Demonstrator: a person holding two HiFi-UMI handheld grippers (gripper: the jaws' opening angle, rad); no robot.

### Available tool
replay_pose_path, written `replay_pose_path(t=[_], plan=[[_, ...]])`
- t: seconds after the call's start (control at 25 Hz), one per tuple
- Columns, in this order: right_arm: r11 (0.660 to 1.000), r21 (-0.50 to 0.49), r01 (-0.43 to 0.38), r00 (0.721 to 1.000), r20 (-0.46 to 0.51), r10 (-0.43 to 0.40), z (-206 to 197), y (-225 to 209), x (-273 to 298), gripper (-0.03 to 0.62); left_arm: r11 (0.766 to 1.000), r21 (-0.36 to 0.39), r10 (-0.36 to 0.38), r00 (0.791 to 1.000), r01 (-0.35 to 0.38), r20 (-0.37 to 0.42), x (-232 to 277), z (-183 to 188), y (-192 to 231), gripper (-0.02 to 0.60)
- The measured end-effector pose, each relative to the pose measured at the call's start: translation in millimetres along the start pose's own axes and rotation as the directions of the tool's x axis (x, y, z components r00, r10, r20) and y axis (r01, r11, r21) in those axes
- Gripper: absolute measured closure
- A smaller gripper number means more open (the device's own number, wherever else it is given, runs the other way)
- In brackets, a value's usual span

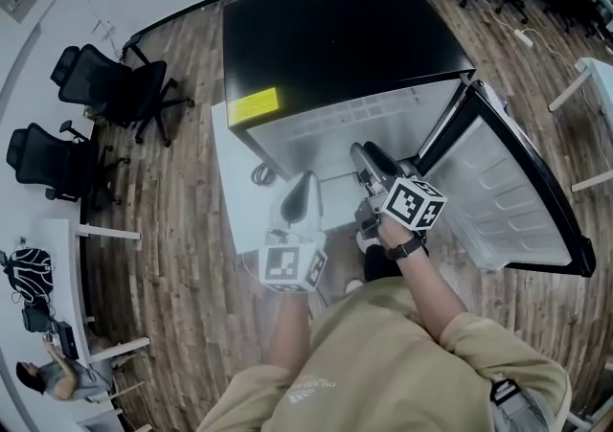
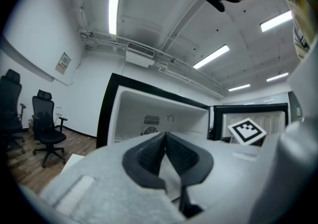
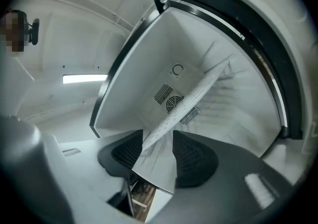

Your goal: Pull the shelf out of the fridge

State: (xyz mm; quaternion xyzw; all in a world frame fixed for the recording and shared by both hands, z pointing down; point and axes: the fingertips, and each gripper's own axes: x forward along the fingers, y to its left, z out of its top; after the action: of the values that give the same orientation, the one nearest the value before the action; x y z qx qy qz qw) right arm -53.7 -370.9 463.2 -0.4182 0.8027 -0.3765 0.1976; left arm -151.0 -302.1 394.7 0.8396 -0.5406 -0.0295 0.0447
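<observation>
Here: right gripper [image 3: 157, 139] jaws parted around shelf [image 3: 198, 91] edge, not clamping; left gripper [image 2: 165, 135] closed, empty.

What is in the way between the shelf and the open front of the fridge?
Nothing visible blocks it. The door is swung wide to the right, and the shelf has its front edge between the parted jaws of the right gripper. Only the left gripper, shut, hangs before the opening's left side.

Both arms extended forward — left gripper [image 1: 307, 179] fingers together, right gripper [image 1: 363, 149] fingers apart
</observation>
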Motion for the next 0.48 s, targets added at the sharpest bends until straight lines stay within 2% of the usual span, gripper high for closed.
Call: replay_pose_path(t=[0.12,0.32,0.48], plan=[[0.996,0.084,0.007,1.0,0.01,-0.008,4,-19,14,0.373,1.0,0.007,0.018,1.0,-0.018,-0.016,11,-3,0,0.58],[0.977,0.213,-0.015,0.998,0.065,0.001,13,-38,40,0.329,0.999,0.015,0.043,0.999,-0.043,-0.027,25,-3,14,0.58],[0.936,0.343,-0.078,0.991,0.131,0.035,24,-50,61,0.275,0.998,0.016,0.066,0.997,-0.065,-0.039,37,-11,26,0.58]])
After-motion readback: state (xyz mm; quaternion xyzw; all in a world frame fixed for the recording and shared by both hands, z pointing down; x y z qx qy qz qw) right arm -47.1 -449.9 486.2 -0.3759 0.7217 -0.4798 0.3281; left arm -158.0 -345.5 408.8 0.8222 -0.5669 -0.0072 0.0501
